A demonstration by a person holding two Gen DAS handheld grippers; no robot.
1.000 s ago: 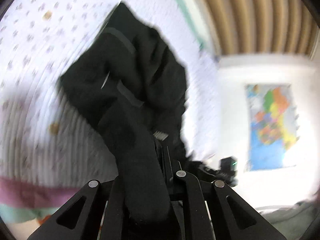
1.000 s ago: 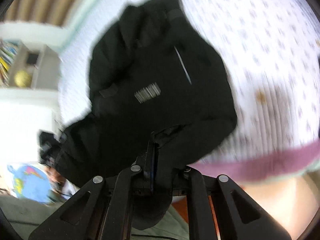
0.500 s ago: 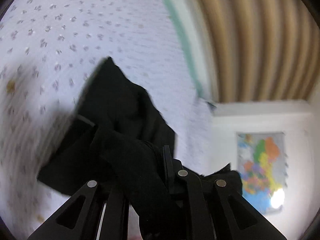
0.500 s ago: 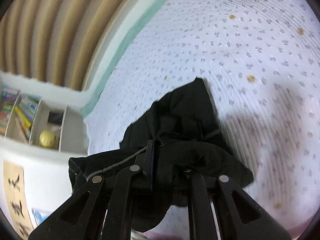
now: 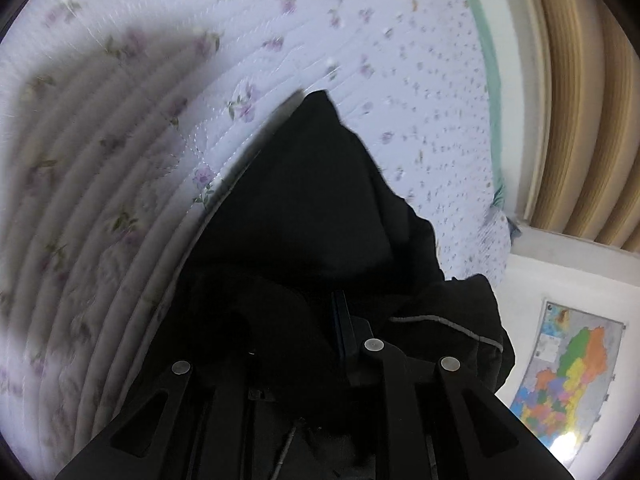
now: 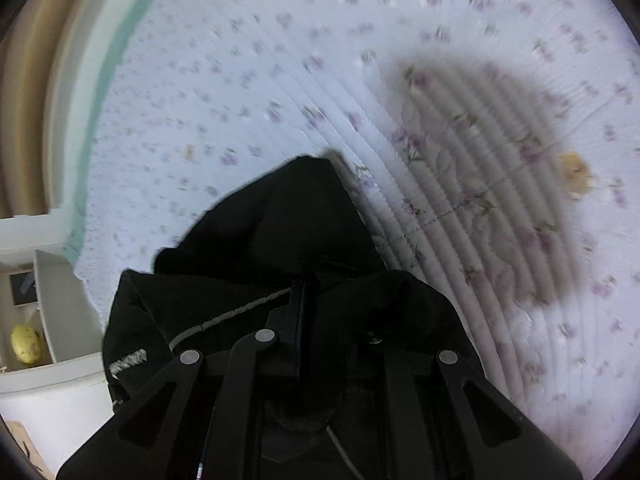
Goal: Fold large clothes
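A black jacket (image 5: 312,216) with a grey drawcord hangs bunched over a white quilt with small purple flowers (image 5: 120,128). My left gripper (image 5: 320,312) is shut on a fold of the jacket, and the cloth drapes over its fingers. In the right wrist view the same jacket (image 6: 280,224) shows a white logo at the lower left. My right gripper (image 6: 316,292) is shut on another fold of it. The jacket's far corner touches the quilt (image 6: 440,60). Most of the fingers are hidden by cloth.
The quilt has a green border (image 5: 486,60) at its far edge, against a ribbed beige panel (image 5: 580,100). A coloured map (image 5: 560,376) hangs on a white wall. A white shelf (image 6: 52,312) holds a yellow ball (image 6: 26,344). Dark shadows lie on the quilt.
Both grippers have come down close to the quilt with the jacket. The jacket, spread out and hanging a second ago, is now bunched near the fingers with its corner on the quilt.
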